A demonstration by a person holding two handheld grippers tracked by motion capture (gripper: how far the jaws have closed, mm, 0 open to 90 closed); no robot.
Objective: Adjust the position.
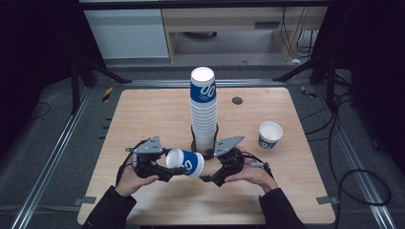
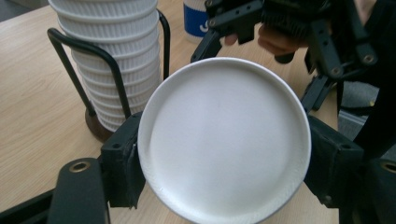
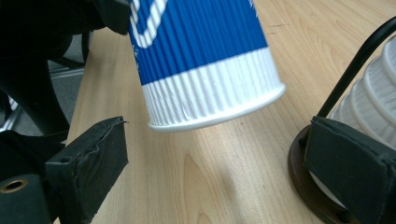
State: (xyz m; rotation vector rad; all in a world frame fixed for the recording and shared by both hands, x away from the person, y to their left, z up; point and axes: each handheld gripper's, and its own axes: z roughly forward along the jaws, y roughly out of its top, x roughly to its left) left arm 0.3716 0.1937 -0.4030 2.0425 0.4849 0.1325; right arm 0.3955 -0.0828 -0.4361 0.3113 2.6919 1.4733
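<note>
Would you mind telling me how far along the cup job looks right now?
Done: one cup stands alone on the table, right of the stack. In hand: the left gripper holds a second cup sideways, and the right gripper is open beside it. Left: setting it down; many cups remain stacked.

The person wears dark sleeves (image 1: 111,209) on both arms. The left gripper (image 1: 165,167) and the right gripper (image 1: 210,172) are black, with many small screws and round brass holes. Each has a grey three-cornered plate (image 1: 228,144) on top. The fingers (image 3: 91,161) are thick, square black pads. A thin black cable (image 1: 258,160) trails away.
</note>
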